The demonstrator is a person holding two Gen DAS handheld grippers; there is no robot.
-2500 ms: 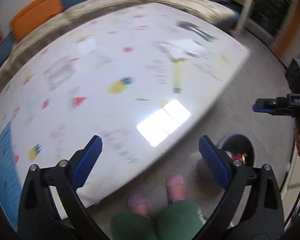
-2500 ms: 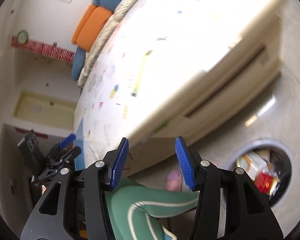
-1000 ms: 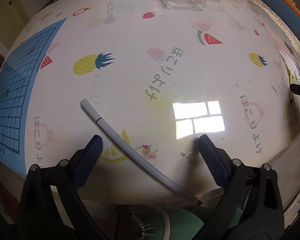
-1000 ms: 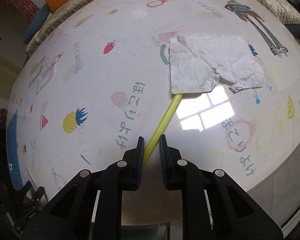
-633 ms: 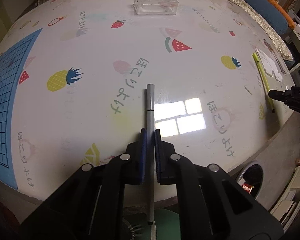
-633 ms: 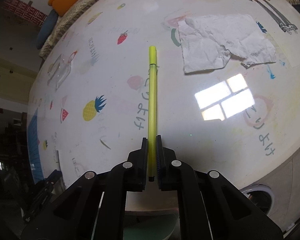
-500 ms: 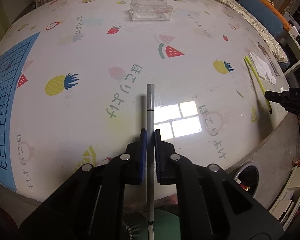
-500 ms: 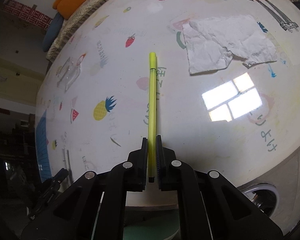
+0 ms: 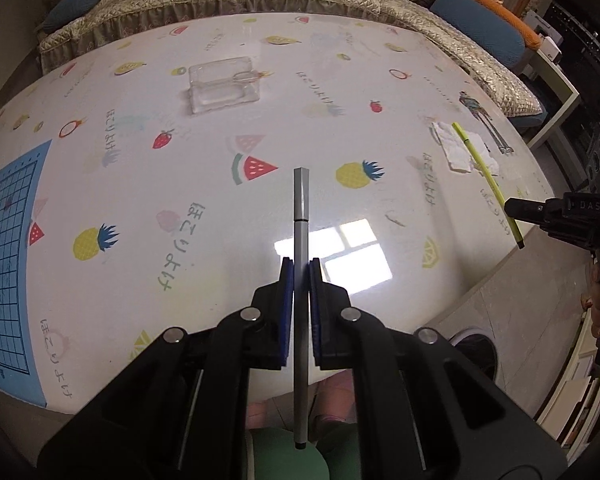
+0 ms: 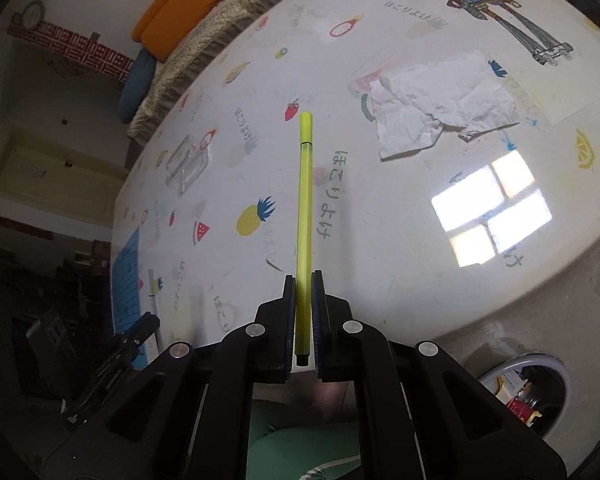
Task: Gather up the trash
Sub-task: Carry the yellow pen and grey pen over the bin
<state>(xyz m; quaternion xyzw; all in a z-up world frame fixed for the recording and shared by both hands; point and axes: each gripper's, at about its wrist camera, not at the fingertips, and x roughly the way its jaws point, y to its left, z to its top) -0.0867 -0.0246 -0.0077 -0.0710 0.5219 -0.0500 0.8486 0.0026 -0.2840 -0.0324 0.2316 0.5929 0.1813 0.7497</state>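
**Both grippers holding pens above the table**

Fruit-print table (image 9: 140,160) fills both views. Crumpled paper (image 10: 440,100), clear plastic tray (image 9: 222,88) lie on it. Trash bin (image 10: 528,392) stands on floor beside. Left gripper (image 9: 301,272) clamps grey pen (image 9: 301,208); right gripper (image 10: 303,284) clamps yellow pen (image 10: 304,184).

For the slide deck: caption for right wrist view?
Right gripper clamps yellow pen above fruit-print table; crumpled paper remains.
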